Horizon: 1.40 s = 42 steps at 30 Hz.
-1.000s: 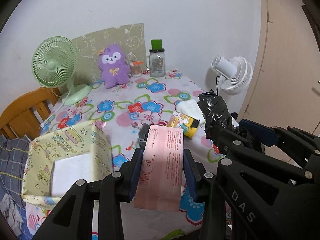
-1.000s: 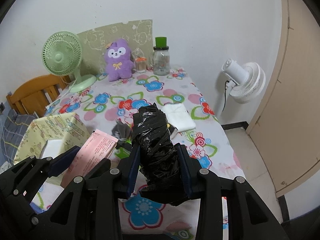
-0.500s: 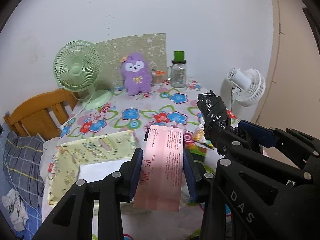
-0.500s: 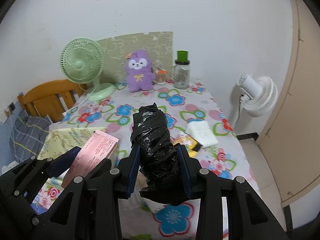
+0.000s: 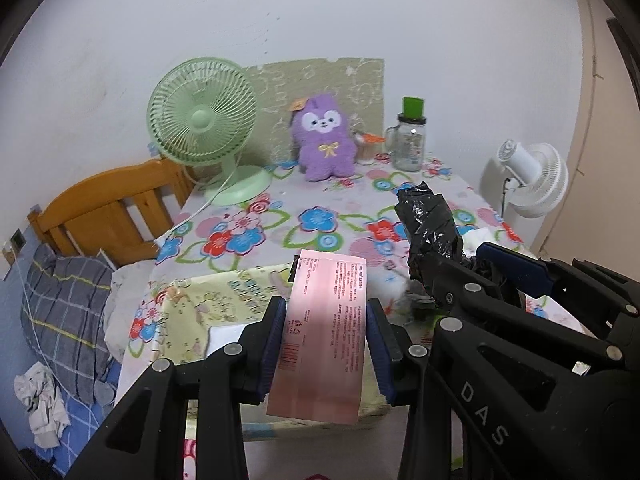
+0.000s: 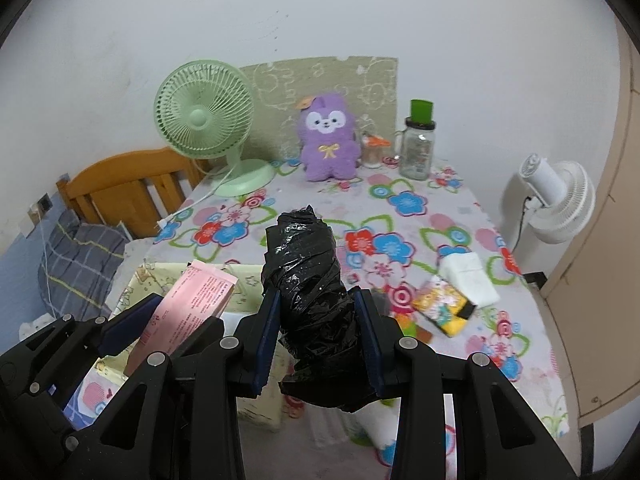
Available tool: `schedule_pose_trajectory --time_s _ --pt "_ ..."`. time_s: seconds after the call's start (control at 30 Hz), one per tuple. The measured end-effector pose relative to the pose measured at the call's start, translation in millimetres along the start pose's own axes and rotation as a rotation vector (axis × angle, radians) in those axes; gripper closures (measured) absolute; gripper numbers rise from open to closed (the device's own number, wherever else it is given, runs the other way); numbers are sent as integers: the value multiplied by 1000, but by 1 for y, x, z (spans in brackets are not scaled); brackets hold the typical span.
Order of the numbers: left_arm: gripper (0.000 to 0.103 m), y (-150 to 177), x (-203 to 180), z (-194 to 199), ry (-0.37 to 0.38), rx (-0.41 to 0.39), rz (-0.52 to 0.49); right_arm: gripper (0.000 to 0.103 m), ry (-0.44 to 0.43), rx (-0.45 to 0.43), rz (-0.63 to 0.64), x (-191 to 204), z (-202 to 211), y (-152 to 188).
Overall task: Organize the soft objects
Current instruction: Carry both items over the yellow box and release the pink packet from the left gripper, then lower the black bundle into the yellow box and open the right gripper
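L claw [image 5: 326,344] grips pink packet [image 5: 322,332]; R claw [image 6: 316,340] beside it grips black bag roll [image 6: 308,280], yellow box [image 5: 224,304] below.

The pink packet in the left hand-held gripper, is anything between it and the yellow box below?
Nothing visible blocks it. The pink packet hangs over the open yellow box, where only a white item lies inside. The black bag roll sits to the right, clear of that path.

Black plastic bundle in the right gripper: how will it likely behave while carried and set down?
The black plastic bundle looks crinkled and dented between the pads, so probably soft and light. Its glossy film may slip. Its free top stands unsupported, so it seems packed firmly.
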<state>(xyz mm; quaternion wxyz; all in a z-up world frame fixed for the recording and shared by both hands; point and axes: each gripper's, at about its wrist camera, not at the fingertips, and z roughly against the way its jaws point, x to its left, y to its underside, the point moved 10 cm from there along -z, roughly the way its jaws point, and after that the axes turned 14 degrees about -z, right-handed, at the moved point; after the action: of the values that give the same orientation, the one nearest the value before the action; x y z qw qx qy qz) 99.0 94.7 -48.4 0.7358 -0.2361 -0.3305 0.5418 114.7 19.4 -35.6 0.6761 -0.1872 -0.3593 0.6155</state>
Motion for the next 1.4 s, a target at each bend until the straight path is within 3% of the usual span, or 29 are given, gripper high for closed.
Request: schedule_pose_trajectory --time_s 0.73,0.8,0.83,0.87,0.93,0.97,1.03,1.1,1.17,1.4 --pt "60 42 73 -65 -45 141 85 60 -40 144 70 66 -75 23" --pt "48 45 76 -70 -36 150 96 59 -42 143 76 70 -79 24" --pt "29 46 77 -72 -31 154 103 58 -42 147 79 71 -81 24" --pt "19 48 79 -75 -29 162 109 57 -42 152 80 72 -83 24" --pt "15 51 81 -79 -22 179 118 55 -42 173 84 74 -89 26" --pt "8 50 83 -78 -28 168 123 53 -47 178 79 75 -91 27" --pt "0 50 84 -76 -29 153 123 44 -34 175 80 74 -93 26" --pt "0 49 83 -76 -12 150 124 31 -28 170 81 74 -95 26" --pt "0 49 81 -76 -9 147 124 26 -20 166 81 72 -96 26" --pt "0 53 74 -77 32 174 134 22 -7 171 87 67 -94 28"
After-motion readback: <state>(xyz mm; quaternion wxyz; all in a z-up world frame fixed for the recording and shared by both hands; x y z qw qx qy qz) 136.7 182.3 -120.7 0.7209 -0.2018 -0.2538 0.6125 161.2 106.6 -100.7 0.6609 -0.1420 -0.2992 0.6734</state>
